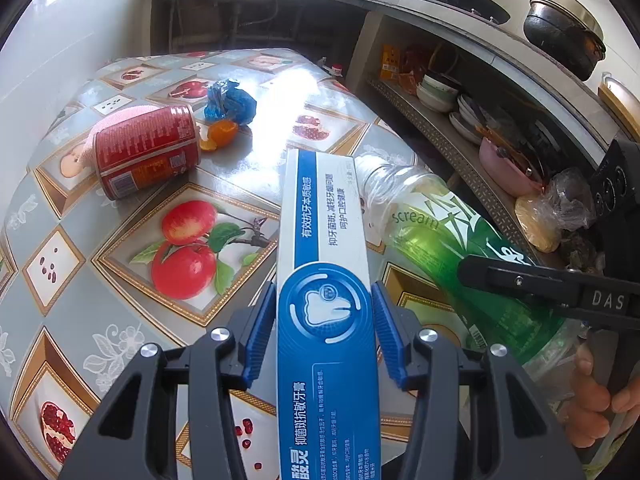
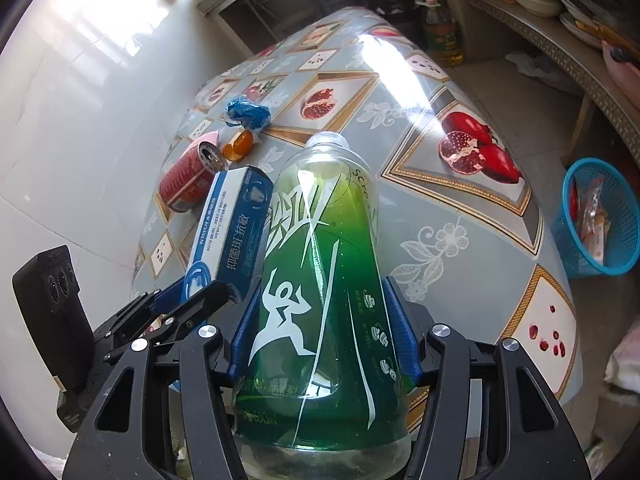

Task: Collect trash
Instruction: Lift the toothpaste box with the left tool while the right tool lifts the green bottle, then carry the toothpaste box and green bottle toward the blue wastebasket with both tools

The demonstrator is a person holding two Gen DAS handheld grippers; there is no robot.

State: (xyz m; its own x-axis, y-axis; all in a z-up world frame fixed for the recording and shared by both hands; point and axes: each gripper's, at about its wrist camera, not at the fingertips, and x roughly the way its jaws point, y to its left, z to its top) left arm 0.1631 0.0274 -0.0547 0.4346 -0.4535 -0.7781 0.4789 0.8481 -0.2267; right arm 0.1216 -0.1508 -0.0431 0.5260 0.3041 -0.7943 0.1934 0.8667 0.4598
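The left gripper (image 1: 326, 334) has its blue pads clamped on a blue-and-white toothpaste box (image 1: 326, 264), lifted above the table (image 1: 100, 320). Just to its right, the right gripper (image 2: 324, 328) is closed around a green-labelled plastic bottle (image 2: 320, 280), uncapped, its neck pointing away. Farther off on the fruit-patterned tablecloth lie a red can (image 1: 146, 156) on its side, orange peel (image 1: 220, 134) and a crumpled blue bag (image 1: 230, 102). A blue basket (image 2: 600, 220) with wrappers stands on the floor at the right.
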